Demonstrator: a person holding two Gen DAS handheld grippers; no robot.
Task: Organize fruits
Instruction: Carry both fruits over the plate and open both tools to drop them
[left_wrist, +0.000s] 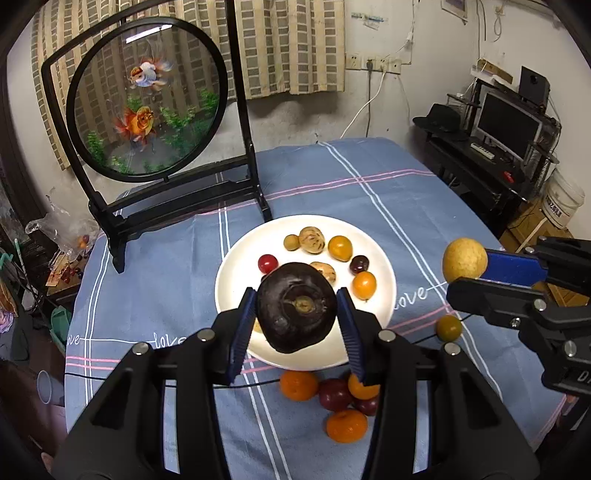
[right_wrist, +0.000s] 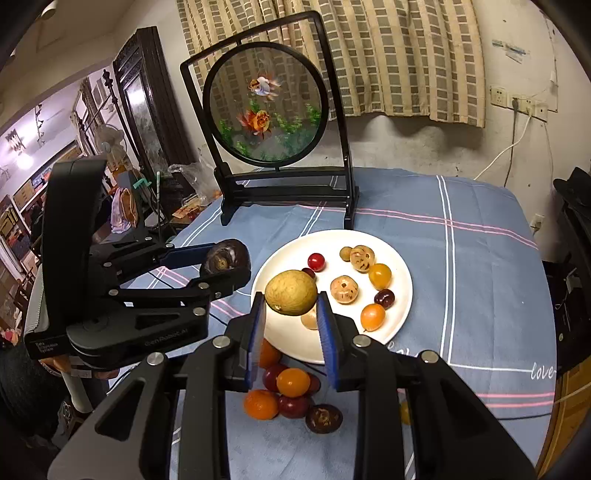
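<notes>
Furthest left, the goldfish screen (left_wrist: 147, 107) stands upright at the back of the surface (left_wrist: 388, 192), well apart from the fruit.

Next comes the left hand-held gripper (left_wrist: 297, 308), closed on a dark purple-brown fruit (left_wrist: 297, 308) and holding it in the air above the near rim of the white plate (left_wrist: 236, 266). The blue pads press on its two sides, with its stem scar facing the camera. This fruit looks firm-skinned and fairly dense, wide enough to fill the narrow-set jaws; a grip across its broadest middle, as here, should carry it without rolling. Its smooth skin could slip, so I judge a steady squeeze wiser than a hard one.

On the plate lie small pieces: a red cherry-like fruit (left_wrist: 267, 262), two mottled tan ones, a small olive one, two orange ones and a dark one. They look light and round, apt to roll if nudged.

Below the plate's near edge a loose pile of orange and dark red fruits (left_wrist: 334, 397) rests on the cloth (these are probably the ones not yet sorted), touching one another. One yellowish fruit lies alone just right of the plate.

At the right, the right hand-held gripper (right_wrist: 291, 314) is clamped on a yellow-green fruit (right_wrist: 291, 297), held up over the plate's near-left part. It looks light, with matt, speckled skin that should give the pads purchase. The pads hold its lower half, so it could tip; a hold nearer its middle seems safer.
</notes>
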